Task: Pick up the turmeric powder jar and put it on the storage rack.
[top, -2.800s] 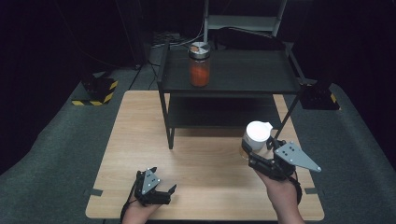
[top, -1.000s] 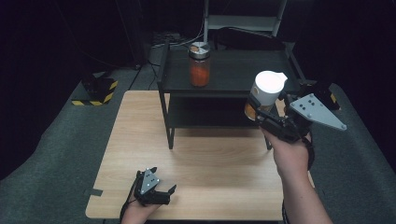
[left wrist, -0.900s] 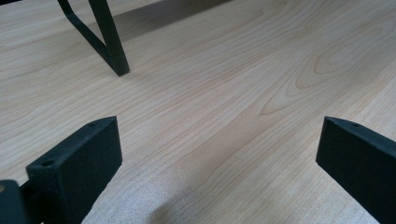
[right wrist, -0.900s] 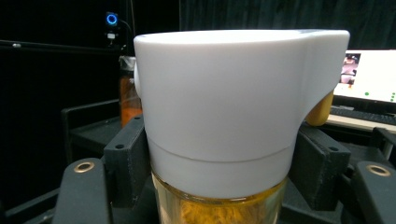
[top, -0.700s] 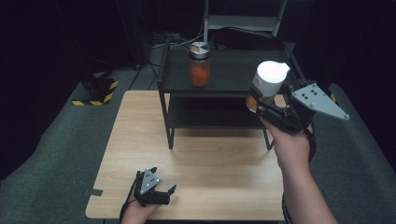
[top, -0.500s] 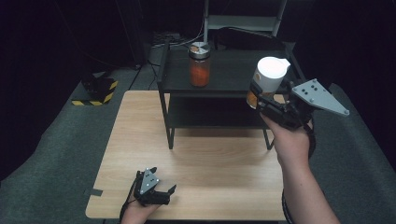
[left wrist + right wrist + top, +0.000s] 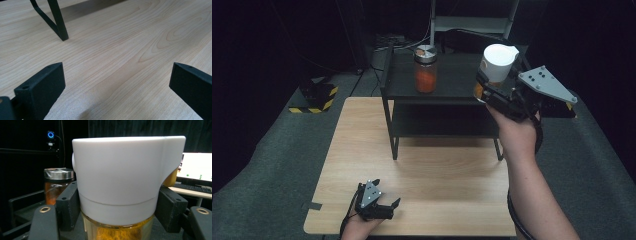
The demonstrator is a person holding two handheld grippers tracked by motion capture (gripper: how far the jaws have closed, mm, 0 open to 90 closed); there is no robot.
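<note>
My right gripper (image 7: 492, 92) is shut on a jar with a white lid (image 7: 497, 62) and yellow-orange contents, held upright over the right end of the black shelf's top (image 7: 452, 82). In the right gripper view the white-lidded jar (image 7: 125, 187) stands close up, both black jaws pressed on its glass sides. A second jar with a metal lid (image 7: 425, 69) and orange contents stands on the shelf top, left of the held jar; the metal-lidded jar (image 7: 56, 185) sits behind the left jaw. My left gripper (image 7: 384, 206) rests open near the table's front edge, its fingers (image 7: 42, 87) wide apart over bare wood.
The black two-level shelf (image 7: 442, 117) stands at the back of the wooden table (image 7: 442, 175); one shelf leg (image 7: 58, 22) is ahead of the left gripper. A yellow-black striped block (image 7: 314, 95) lies on the floor at left. A lit monitor (image 7: 196, 167) glows at far right.
My right gripper has carried the white-lidded jar up from the table's right side and over toward the shelf top's right end. The left gripper has stayed put.
</note>
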